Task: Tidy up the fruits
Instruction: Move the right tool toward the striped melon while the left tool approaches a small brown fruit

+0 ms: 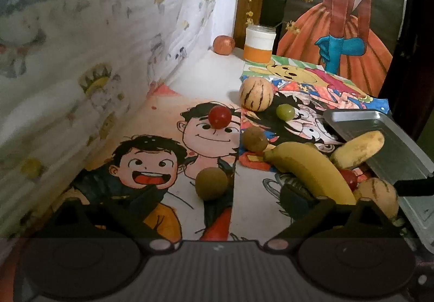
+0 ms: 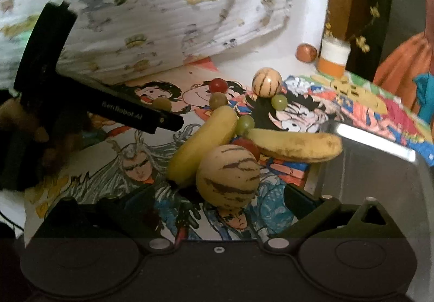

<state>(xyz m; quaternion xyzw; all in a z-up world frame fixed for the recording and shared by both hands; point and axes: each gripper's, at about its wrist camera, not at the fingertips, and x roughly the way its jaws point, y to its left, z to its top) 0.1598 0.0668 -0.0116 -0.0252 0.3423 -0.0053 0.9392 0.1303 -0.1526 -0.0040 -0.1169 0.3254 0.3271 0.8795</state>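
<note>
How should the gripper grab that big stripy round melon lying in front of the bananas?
Take the cream, brown-striped round melon across its widest middle, coming down from above and from the near side. Its back touches the smooth yellow banana, and the spotted yellow banana lies just behind, so its left and right flanks look freest. It is wide and smooth, so the jaws probably need to be fully open.

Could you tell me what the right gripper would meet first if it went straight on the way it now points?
Most likely the striped melon, lying just ahead between the open right gripper fingers, though depth is hard to judge.
</note>
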